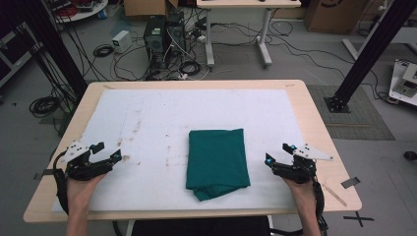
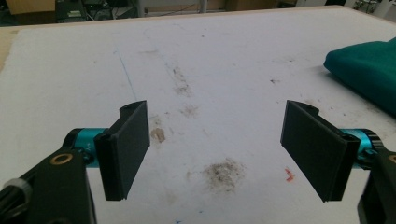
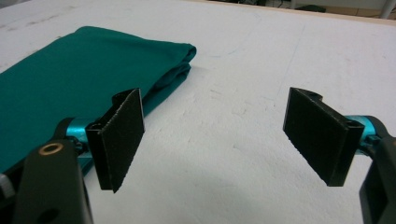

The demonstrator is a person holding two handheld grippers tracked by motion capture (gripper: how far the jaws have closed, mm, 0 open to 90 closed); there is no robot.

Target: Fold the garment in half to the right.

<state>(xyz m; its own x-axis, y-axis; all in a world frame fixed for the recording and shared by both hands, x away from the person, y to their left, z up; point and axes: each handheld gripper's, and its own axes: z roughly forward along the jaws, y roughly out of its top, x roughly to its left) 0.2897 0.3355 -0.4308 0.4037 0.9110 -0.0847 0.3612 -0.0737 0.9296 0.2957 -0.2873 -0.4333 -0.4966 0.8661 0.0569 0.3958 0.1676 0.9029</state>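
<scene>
High view: folded green cloth (image 1: 217, 162) lies mid-tabletop on the white sheet (image 1: 147, 118), between left gripper (image 1: 109, 151) and right gripper (image 1: 277, 153), touching neither.

Left gripper view: jaws wide apart, empty; cloth (image 2: 369, 70) well off to one side.

Right gripper view: jaws spread, empty; cloth (image 3: 70, 79) just beside one jaw.

Advice: pinch both near corners evenly, all layers together.

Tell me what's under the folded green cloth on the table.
The folded green cloth lies on a stained white sheet that covers the wooden table. Whether anything is tucked under or inside its folds cannot be seen; the cloth covers that patch.
</scene>
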